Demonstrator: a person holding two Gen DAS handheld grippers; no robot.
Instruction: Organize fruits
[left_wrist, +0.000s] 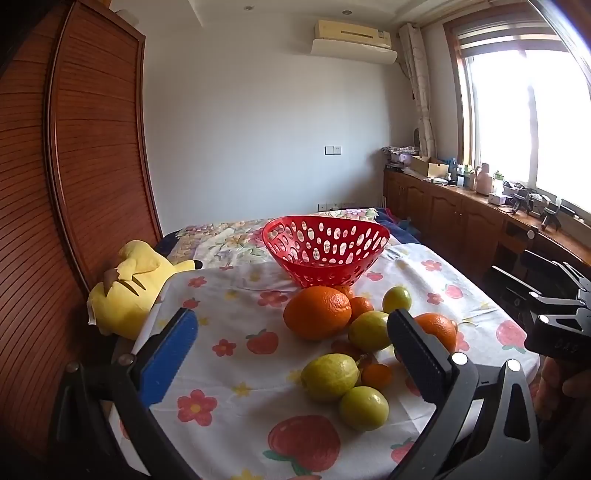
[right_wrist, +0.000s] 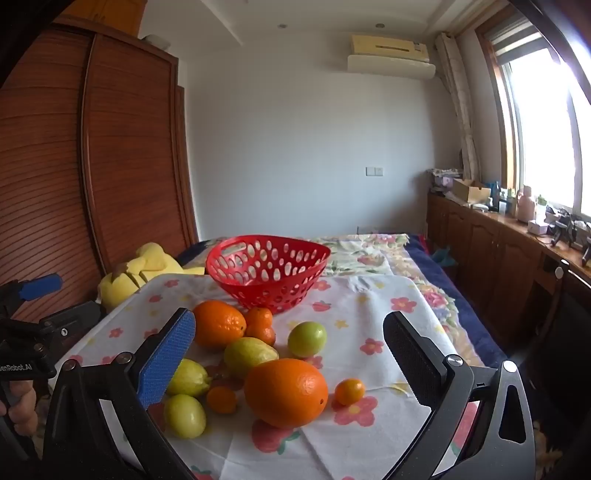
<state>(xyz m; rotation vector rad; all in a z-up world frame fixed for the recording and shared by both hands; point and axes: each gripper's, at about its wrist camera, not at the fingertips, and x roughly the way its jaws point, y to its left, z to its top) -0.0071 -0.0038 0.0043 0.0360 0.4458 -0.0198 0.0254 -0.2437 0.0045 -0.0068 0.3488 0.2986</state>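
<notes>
Right wrist view shows the right gripper (right_wrist: 290, 354) spread wide and grasping nothing, hovering over the near large orange (right_wrist: 286, 392), probably because that fruit sits closest and free of the rest of the loose fruit on the flowered cloth (right_wrist: 369, 306). Left wrist view shows the left gripper (left_wrist: 291, 347) likewise released and empty, held low over the green lemons (left_wrist: 330, 376) on its own side; the red basket (left_wrist: 325, 249) stands empty behind the fruit, a sensible spot since each piece can be carried straight forward into it
</notes>
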